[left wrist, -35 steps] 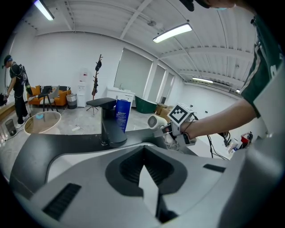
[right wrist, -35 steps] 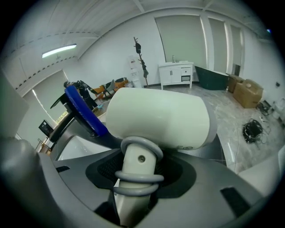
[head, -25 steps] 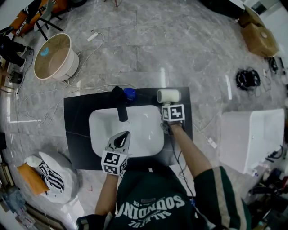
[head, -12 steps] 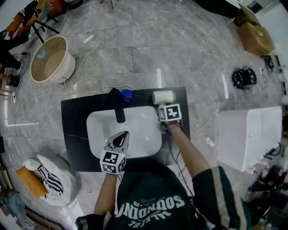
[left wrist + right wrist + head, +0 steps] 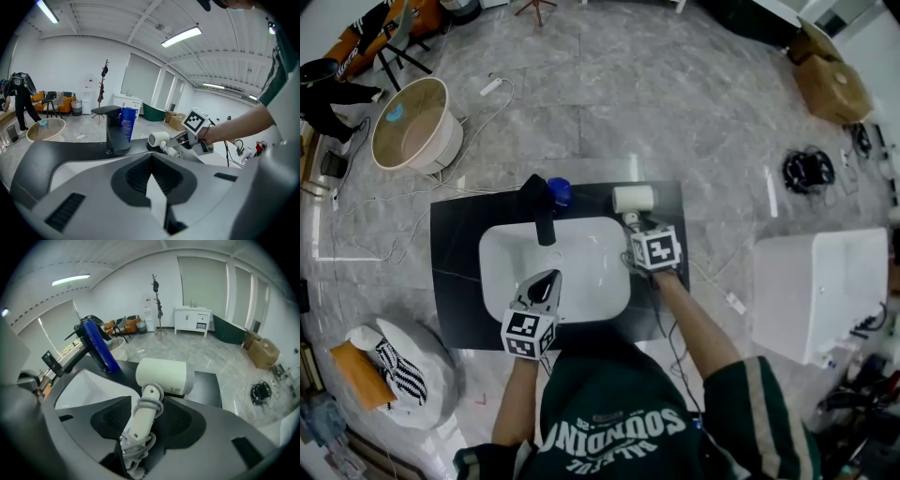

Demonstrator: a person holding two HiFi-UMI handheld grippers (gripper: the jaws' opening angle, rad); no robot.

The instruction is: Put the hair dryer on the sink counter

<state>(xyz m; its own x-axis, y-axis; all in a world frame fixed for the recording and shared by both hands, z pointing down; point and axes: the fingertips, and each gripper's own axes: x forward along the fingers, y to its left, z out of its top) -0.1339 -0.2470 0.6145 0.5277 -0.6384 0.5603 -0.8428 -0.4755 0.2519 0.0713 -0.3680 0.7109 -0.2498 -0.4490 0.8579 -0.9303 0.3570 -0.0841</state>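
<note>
The right tool (image 5: 140,430) was clamped on the cord-wrapped handle of the white plastic hair dryer (image 5: 165,376). Its barrel sat at or just above the black bench (image 5: 459,281), far right of the white basin (image 5: 511,267). The left tool (image 5: 151,161) hung closed, holding nothing. Letting go with the handle unsupported could roll the dryer into the basin, or the loose cord could snag.

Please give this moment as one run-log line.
right tongs: shut on hair dryer handle | hair dryer: over sink counter, back right | left tongs: shut, empty, over basin
</note>
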